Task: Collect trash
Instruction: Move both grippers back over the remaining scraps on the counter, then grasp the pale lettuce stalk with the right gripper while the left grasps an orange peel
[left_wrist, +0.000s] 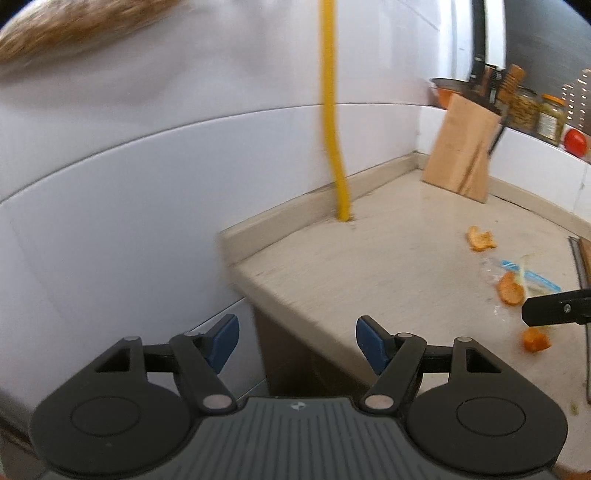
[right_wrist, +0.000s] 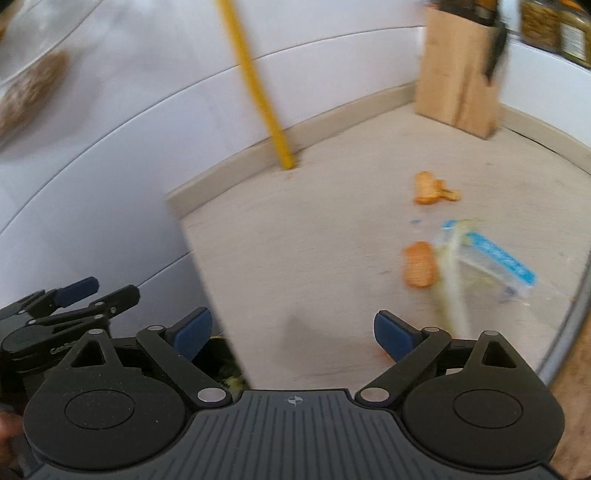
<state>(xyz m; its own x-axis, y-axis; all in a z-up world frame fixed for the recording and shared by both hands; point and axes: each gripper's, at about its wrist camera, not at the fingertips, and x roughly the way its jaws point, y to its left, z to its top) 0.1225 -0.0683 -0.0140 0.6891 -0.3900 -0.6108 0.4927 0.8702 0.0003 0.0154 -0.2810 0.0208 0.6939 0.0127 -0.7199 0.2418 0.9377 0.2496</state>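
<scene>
Orange peel pieces lie on the beige counter: one (left_wrist: 480, 239) far back, one (left_wrist: 510, 290) beside a clear wrapper with blue print (left_wrist: 532, 278), one (left_wrist: 535, 339) nearest. My left gripper (left_wrist: 297, 343) hangs open and empty over the counter's left front corner. In the right wrist view the peels (right_wrist: 428, 188) (right_wrist: 419, 264) and the wrapper (right_wrist: 491, 258) sit ahead to the right, with a pale green strip (right_wrist: 454, 291) across the wrapper. My right gripper (right_wrist: 293, 334) is open and empty above the counter, and the left gripper (right_wrist: 74, 295) shows at its left.
A wooden knife block (left_wrist: 461, 147) stands in the back corner, with jars (left_wrist: 550, 118) and a red tomato (left_wrist: 575, 142) on the ledge behind. A yellow pole (left_wrist: 334, 129) rises from the counter by the white wall. A metal rim (right_wrist: 569, 325) curves at right.
</scene>
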